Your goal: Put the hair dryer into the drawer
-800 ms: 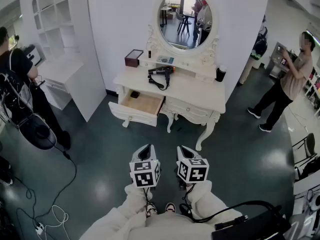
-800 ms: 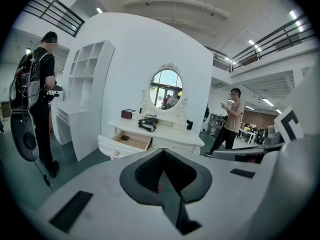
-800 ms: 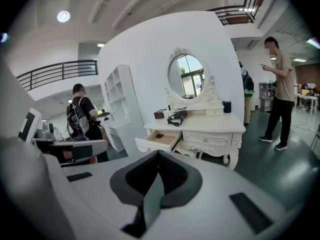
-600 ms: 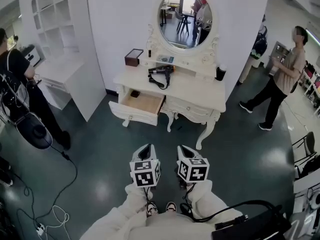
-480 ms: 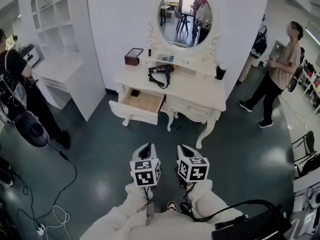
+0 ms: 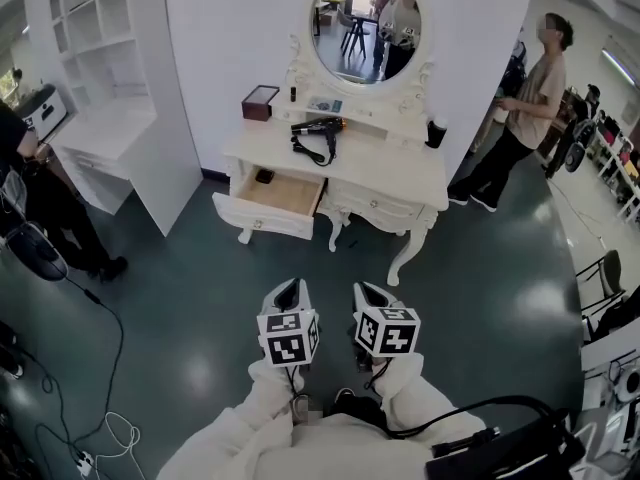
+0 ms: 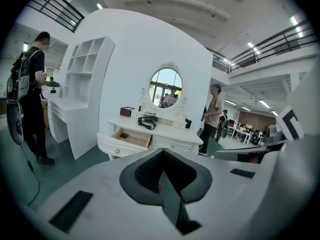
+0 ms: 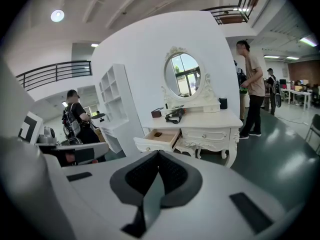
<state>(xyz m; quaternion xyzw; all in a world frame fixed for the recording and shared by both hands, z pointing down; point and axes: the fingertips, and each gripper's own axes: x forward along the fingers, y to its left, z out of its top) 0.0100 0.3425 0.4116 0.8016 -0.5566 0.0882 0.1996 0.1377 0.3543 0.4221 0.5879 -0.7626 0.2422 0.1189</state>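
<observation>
Status: the task is not yet under way at the worktop.

- The hair dryer (image 6: 318, 128) is lying on the white dressing-table worktop (image 6: 390, 173), toward its back left, in front of the oval mirror (image 6: 365, 23). Its black cord is trailing loosely beside it.
- The drawer (image 6: 275, 200), the left 1 of the table, is standing pulled out. Its wooden floor is showing, with 1 small dark item (image 6: 264, 176) sitting in its back left corner. Judgement: the opening step is needing no further work.
- The left tool (image 7: 161, 184) is carrying nothing; its jaws are sitting together.
- The right tool (image 8: 152, 184) is doing likewise, jaws together with nothing between them.
- Both tools are pointing toward the table from well apart, over the dark green floor (image 6: 180, 298).

Left to do, as judged: walking up to the worktop, parting 1 tool's jaws, gripping the hair dryer, lowering it into the drawer clear of the small dark item, and letting go. The cord is likely needing to be tucked in too.

Writing and labels:
- The marker cubes (image 6: 289, 340) on the tools are showing black-and-white square patterns only, no letters.
- No brand is reading on the hair dryer, the brown box (image 6: 258, 101) or the black cup (image 6: 435, 133); all are too small to tell.
</observation>
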